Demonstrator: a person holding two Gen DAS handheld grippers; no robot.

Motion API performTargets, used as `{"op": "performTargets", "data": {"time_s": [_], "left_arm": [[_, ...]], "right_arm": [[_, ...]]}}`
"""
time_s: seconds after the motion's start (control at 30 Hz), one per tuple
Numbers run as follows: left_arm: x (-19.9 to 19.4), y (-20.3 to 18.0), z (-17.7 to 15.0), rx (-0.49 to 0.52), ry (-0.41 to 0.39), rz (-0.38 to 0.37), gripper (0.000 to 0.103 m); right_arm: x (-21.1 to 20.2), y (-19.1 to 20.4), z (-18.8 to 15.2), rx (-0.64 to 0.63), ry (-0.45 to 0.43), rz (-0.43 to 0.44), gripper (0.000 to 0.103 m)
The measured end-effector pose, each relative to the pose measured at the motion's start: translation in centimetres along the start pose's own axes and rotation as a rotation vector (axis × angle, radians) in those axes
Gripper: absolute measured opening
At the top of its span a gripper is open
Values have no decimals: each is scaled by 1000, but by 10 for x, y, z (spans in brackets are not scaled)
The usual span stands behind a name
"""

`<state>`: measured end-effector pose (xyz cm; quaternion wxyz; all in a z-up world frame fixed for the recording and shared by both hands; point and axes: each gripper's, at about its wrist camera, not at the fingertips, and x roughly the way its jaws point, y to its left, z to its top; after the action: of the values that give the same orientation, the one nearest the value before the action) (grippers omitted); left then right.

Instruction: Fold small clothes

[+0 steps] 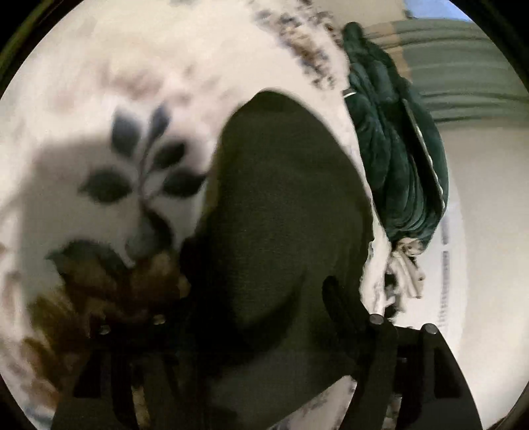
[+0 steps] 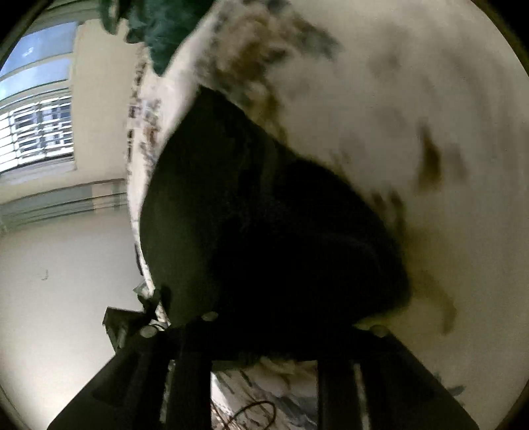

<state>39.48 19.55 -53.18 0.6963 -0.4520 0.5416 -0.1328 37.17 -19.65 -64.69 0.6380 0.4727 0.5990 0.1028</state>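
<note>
A small dark olive garment (image 1: 274, 211) hangs in front of a white bedsheet with a leaf print (image 1: 132, 158). My left gripper (image 1: 251, 334) is shut on the garment's near edge, and the cloth drapes over its fingers. The same garment (image 2: 264, 225) fills the middle of the right wrist view. My right gripper (image 2: 264, 334) is shut on its other near edge. The fingertips of both grippers are hidden in the dark cloth. Both views are blurred.
A dark green folded blanket (image 1: 396, 149) lies at the far edge of the bed and shows in the right wrist view (image 2: 155, 29) too. A pale wall (image 2: 59, 264) and a barred window (image 2: 36, 132) lie beyond the bed's edge.
</note>
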Motion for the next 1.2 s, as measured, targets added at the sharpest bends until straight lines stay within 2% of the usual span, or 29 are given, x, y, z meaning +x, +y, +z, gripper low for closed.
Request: {"op": "performTargets", "data": {"time_s": [0.03,0.13,0.2,0.27,0.3,0.33,0.43,0.57,0.77,0.97,1.07,1.13,1.2], "left_arm": [[3,4,0,-12,1,-9,67],[13,3,-1,-7,-19,-18,67],[18,-7,-3,20,-47,-21,61],[21,-26,-6,93,-69,4,36],[20,-33,-7,125,-83,22,29],[16,-35,-7,138,-94,23,26],[6,-48,-3,180,-107,28,23],[-9,-74,13,258,-98,9,23],[-25,-111,73,318,-100,-42,23],[-25,-141,164,392,-136,-71,23],[-2,-135,214,413,-122,-27,24],[30,-115,246,393,-67,62,29],[58,-89,263,342,-13,156,34]], "right_arm": [[4,-7,-1,18,-7,-1,55],[25,-22,6,73,-8,85,68],[38,-19,10,80,-13,138,69],[49,-8,12,69,-16,174,63],[52,-3,12,58,-15,167,41],[58,6,13,50,-18,138,24],[56,19,12,48,-48,137,20],[39,53,9,-14,-88,140,17],[13,104,20,-44,-152,205,16],[29,181,60,-121,-218,259,16],[53,206,89,-173,-257,255,16],[84,211,110,-175,-290,229,16],[123,209,132,-169,-287,174,17]]}}
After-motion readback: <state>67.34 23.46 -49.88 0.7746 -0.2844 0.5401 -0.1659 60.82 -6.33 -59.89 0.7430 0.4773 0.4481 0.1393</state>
